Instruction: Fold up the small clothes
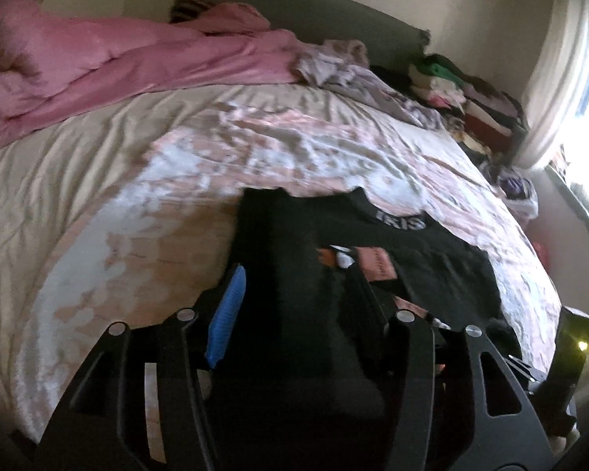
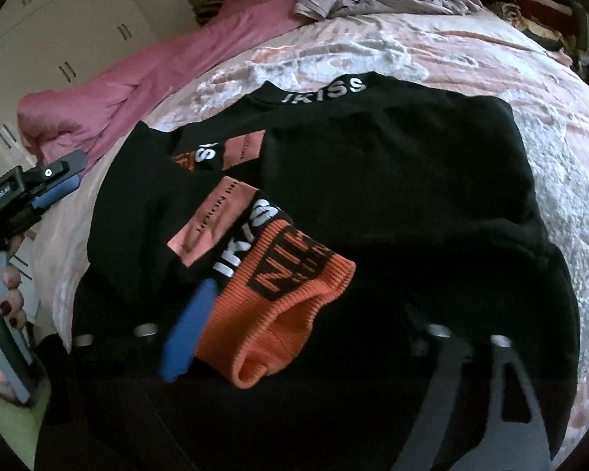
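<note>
Both jaws look clamped on black fabric w/ my left gripper & right gripper; black long-sleeved "IKISS" sweatshirt w/ orange ribbed cuffs lies on pink-white patterned bedspread

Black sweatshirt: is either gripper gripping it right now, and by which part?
The right gripper appears to hold the black sweatshirt by its orange ribbed cuff. The left gripper has black fabric between its fingers, but an actual clamp cannot be told.
</note>
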Available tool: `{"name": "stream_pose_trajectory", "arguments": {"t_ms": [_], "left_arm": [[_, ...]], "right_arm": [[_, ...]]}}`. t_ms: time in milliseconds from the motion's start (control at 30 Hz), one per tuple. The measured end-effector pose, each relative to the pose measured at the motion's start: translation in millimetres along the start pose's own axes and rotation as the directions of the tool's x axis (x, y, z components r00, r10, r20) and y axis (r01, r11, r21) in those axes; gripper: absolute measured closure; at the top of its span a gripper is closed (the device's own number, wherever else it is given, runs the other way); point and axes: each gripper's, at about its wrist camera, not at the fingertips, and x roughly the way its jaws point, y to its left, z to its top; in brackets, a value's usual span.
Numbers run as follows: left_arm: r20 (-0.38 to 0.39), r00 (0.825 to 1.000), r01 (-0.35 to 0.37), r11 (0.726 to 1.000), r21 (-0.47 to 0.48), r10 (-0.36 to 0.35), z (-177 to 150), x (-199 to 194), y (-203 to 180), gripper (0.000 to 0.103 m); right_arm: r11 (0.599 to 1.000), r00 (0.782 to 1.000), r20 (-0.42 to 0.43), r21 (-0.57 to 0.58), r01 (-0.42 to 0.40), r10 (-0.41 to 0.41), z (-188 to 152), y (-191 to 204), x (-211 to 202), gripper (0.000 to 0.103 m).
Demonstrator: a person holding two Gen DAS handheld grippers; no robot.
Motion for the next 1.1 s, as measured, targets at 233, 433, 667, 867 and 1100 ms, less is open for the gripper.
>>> {"name": "stream_pose_trajectory", "arguments": {"t_ms": [233, 433, 667, 867, 1100], "left_arm": [[0.026, 0.999, -0.019, 0.999, -0.049, 0.02, 1.0, -10.3, 23.9, 0.055], [0.033, 0.999, -0.015, 0.999, -0.051, 0.016, 0.7, -10.9, 27.1, 0.055], [0.01, 1.0, -0.015, 0.998, -0.053, 0.016, -3.4, -2.0, 28.4, 0.055], [-0.027, 0.999, -0.022, 1.0, -0.017, 0.021, -7.7, 16.9, 15.6, 0.055], [-0.06, 0.998, 0.0, 0.998, 0.059, 0.004, -8.9, 39.7, -17.1, 0.055]], "right_arm": [[0.998, 0.997, 0.077, -0.065, -0.021, 0.026, 2.9, 8.4, -5.1, 0.094], [0.989, 0.979, 0.202, -0.15, 0.019, 0.011, 19.0, 20.3, -34.3, 0.098], [0.973, 0.956, 0.28, -0.184, 0.137, -0.082, 59.2, 6.1, -57.2, 0.098], [0.961, 0.943, 0.301, -0.188, 0.205, -0.142, 69.0, -14.3, -56.4, 0.098], [0.968, 0.948, 0.265, -0.129, 0.214, -0.175, 64.3, -36.6, -43.4, 0.098]]}}
